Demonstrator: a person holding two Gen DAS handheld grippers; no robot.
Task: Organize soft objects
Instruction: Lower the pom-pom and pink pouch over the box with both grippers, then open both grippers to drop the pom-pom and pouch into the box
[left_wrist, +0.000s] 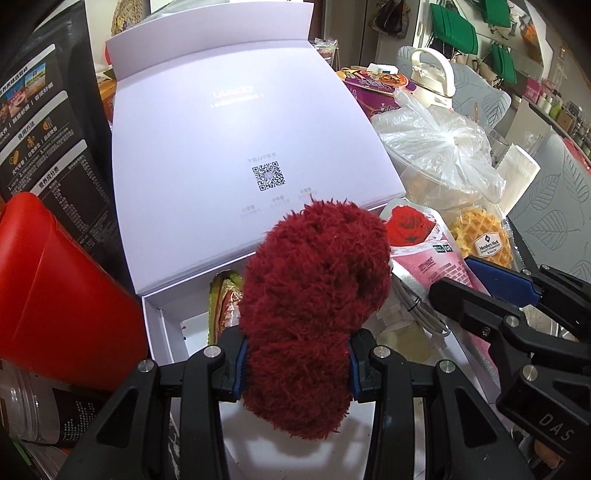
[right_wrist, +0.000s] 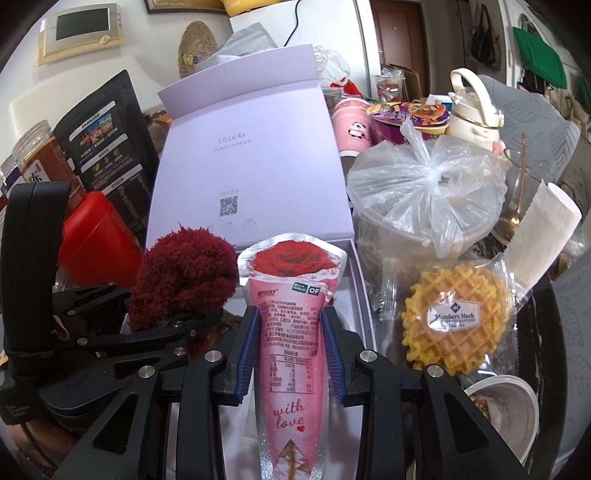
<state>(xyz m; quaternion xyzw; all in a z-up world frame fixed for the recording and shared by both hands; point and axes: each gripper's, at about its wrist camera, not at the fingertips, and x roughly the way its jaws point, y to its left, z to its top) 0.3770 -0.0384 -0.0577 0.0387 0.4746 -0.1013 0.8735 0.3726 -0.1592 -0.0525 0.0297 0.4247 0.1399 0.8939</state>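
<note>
My left gripper (left_wrist: 295, 363) is shut on a fluffy dark red plush (left_wrist: 314, 291) and holds it over the open white box (left_wrist: 162, 325), whose lid (left_wrist: 236, 147) stands up behind. The plush also shows in the right wrist view (right_wrist: 184, 273). My right gripper (right_wrist: 291, 347) is shut on a pink cone-shaped rose packet (right_wrist: 291, 332) marked "with love", held upright at the box's right side. The packet shows in the left wrist view (left_wrist: 424, 243) beside the plush. A green and gold packet (left_wrist: 221, 302) lies inside the box.
A red container (left_wrist: 55, 288) and a black printed bag (left_wrist: 48, 147) stand left of the box. On the right are a tied plastic bag (right_wrist: 428, 192), a wrapped waffle (right_wrist: 454, 317), a paper roll (right_wrist: 543, 236), a cream bottle (right_wrist: 472, 107) and a foil-lidded cup (right_wrist: 506, 410).
</note>
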